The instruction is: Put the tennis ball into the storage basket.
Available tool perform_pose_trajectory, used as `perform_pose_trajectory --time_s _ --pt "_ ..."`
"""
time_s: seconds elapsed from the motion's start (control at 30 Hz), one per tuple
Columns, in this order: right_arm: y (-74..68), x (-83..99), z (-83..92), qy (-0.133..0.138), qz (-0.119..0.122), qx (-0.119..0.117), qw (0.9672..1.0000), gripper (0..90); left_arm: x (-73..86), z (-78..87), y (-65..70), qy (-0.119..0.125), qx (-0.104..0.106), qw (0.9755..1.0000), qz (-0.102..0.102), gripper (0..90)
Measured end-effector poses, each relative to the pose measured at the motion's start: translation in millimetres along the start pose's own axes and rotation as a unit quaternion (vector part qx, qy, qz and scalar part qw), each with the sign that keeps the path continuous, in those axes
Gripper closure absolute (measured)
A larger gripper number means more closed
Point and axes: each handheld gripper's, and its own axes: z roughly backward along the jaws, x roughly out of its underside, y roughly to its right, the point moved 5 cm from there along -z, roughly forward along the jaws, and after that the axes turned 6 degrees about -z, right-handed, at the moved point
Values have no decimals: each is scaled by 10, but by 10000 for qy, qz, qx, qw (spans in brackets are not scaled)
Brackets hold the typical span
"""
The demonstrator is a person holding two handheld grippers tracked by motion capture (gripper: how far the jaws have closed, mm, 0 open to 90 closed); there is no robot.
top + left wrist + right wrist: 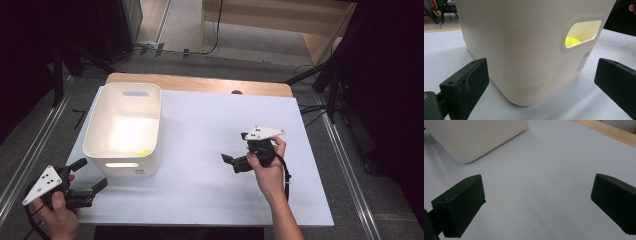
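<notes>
Holding the left gripper [89,181] at the table's [210,190] near left corner, jaws spread wide and empty, aiming at the white bin [120,150] just beyond. Glimpsing something yellow [571,41] through the bin's handle slot. Hovering the right gripper [235,162] right of centre, jaws likewise apart, gripping nothing.
</notes>
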Motion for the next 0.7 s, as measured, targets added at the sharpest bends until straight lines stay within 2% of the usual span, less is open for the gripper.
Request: perform_pose_trajectory --time_s 0.7 --pt "328 541 405 425 -379 380 9977 0 1 -1 4 -14 -22 10000 -20 0"
